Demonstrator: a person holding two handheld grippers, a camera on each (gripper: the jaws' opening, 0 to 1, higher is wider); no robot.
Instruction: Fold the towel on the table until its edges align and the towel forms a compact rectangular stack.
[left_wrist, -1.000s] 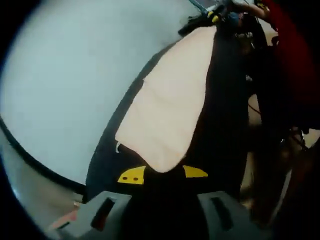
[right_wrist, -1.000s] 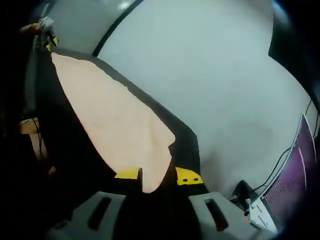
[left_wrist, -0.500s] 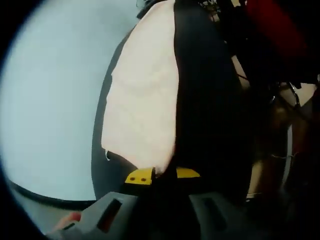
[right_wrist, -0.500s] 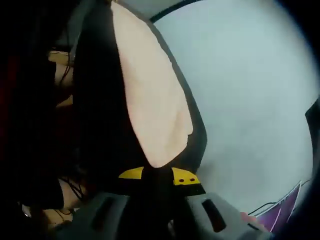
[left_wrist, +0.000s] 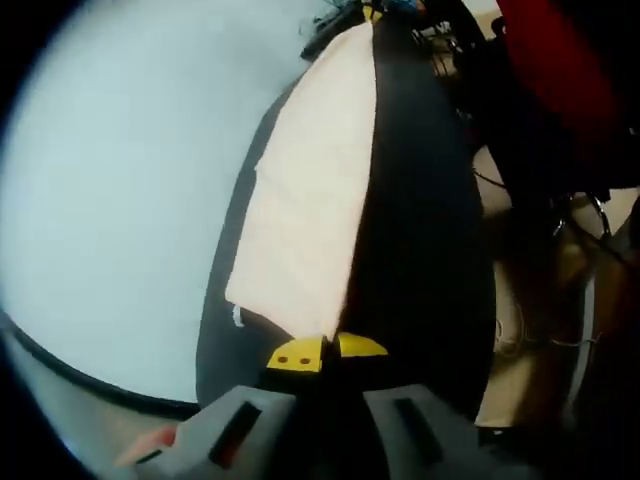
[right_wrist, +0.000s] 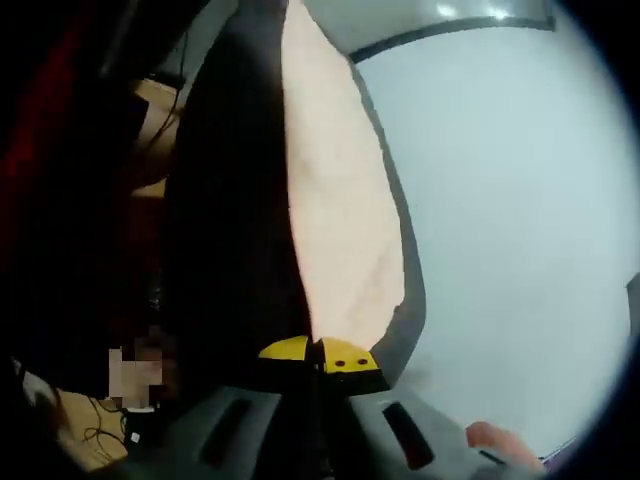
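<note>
We have the left gripper (left_wrist: 325, 352) pinched on a towel (left_wrist: 310, 220) corner, our right gripper (right_wrist: 315, 352) pinched on another, towel lifted above the pale table (left_wrist: 130, 200), dark underside showing.

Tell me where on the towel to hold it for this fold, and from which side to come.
Hold it by the corners. The towel is pinched at a corner between the yellow-tipped jaws of the left gripper, and the right gripper clamps another corner. The cloth stretches away from each, pale face beside dark face, over the white table. Coming at the edge along the cloth's plane probably keeps it taut.
</note>
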